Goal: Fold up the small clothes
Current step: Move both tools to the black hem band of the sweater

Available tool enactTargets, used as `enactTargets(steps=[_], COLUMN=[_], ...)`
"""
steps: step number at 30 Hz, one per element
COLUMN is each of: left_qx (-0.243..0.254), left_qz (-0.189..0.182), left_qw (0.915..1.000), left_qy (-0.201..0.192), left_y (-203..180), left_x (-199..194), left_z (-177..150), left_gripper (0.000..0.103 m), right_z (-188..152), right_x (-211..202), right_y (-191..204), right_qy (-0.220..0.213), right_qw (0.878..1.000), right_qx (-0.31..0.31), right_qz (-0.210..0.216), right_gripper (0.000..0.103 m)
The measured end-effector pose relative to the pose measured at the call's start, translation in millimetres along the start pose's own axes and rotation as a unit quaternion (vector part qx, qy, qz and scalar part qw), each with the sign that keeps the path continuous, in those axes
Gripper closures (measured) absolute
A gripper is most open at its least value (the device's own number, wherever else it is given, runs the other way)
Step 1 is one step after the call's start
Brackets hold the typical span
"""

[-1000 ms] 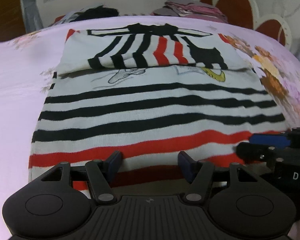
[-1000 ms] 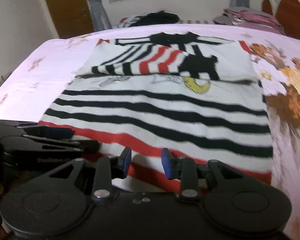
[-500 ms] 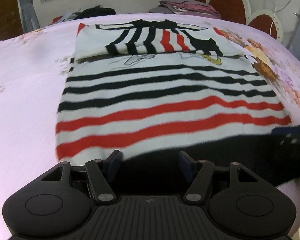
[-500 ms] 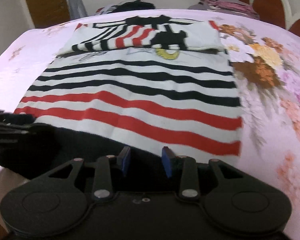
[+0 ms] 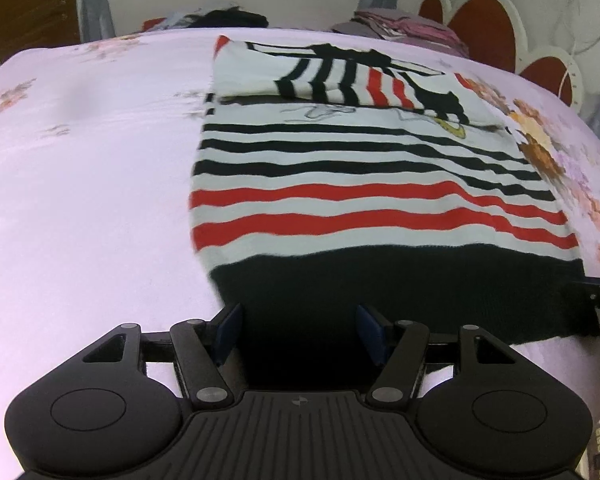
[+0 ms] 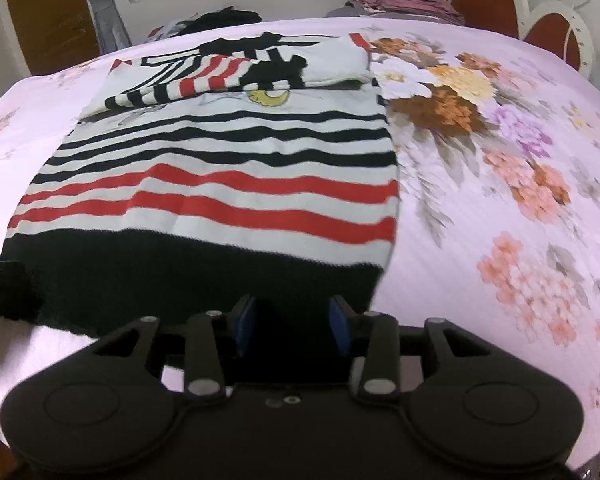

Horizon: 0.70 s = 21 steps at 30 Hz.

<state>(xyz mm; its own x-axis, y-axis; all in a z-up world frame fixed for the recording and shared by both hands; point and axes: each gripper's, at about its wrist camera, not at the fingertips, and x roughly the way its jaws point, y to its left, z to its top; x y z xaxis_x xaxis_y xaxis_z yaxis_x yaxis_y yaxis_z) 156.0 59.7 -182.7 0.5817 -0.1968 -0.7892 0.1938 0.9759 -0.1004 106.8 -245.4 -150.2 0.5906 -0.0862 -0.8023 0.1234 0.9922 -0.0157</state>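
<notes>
Now the striped sweater (image 5: pixel 364 208) has its black hem between both grippers' spread jaws, unpinched.

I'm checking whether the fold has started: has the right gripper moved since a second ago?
Yes. The right gripper has drawn back toward the sweater's black hem, away from the window wall, its jaws just opening.

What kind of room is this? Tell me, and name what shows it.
Most likely a bedroom. The striped knit sweater lies on a bed with a pale pink floral bedsheet, a red-and-white scalloped headboard stands at the far side, and stacks of clothes sit beyond.
</notes>
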Motion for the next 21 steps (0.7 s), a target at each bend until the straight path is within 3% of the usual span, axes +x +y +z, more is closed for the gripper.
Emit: enactTargets(steps=[11, 21], left_qx=[-0.024, -0.029], left_qz=[0.0, -0.027], left_qw=[0.9997, 0.9991], left_qy=[0.003, 0.014], left_y=[20, 18], left_x=[-8, 2], left_z=[-14, -11], left_gripper=[0.041, 0.04], right_z=[-11, -11], right_x=[-12, -21], right_y=[-3, -7], right_qy=[-0.007, -0.013], right_qw=[1.0, 0.999], right_qx=[0.028, 0.046], right_qz=[-0.01, -0.026], right_gripper=[0.057, 0.048])
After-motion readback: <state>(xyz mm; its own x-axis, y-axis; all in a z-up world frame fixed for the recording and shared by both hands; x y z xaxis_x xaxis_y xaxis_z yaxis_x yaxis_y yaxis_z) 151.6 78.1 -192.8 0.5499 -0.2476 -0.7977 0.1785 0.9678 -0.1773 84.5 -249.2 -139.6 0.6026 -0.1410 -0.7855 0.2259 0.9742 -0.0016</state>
